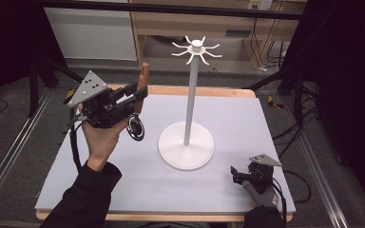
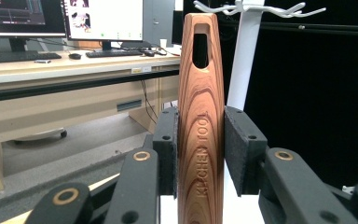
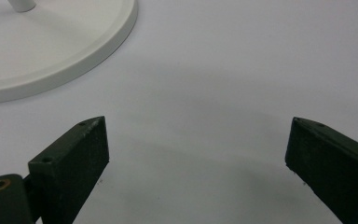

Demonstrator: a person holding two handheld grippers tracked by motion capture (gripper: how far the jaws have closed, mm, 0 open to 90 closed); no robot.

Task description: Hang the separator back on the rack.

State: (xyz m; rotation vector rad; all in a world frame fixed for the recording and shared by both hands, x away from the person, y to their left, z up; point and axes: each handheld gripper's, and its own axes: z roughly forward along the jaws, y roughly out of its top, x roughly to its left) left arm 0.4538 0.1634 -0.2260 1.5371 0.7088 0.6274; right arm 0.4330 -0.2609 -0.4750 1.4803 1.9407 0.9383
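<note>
A wooden-handled kitchen tool (image 2: pixel 201 126) with a slot near its upper end stands upright between the pads of my left gripper (image 2: pixel 200 149), which is shut on it. From above, that left gripper (image 1: pixel 135 97) is held over the table's left side, with the brown handle (image 1: pixel 144 76) poking up and the tool's round dark head (image 1: pixel 136 127) hanging below. A white hook stand (image 1: pixel 190 99) with curved arms at its top (image 1: pixel 197 49) rises from a round base (image 1: pixel 186 145) mid-table. My right gripper (image 3: pixel 196 158) rests low at the front right, open over bare table.
The white table top (image 1: pixel 247 118) lies under everything. In the left gripper view a desk with monitors and a keyboard (image 2: pixel 74 56) stands beyond the table. A black curtain (image 2: pixel 317 93) hangs behind the stand. The stand's base rim (image 3: pixel 98 46) lies just ahead of my right gripper.
</note>
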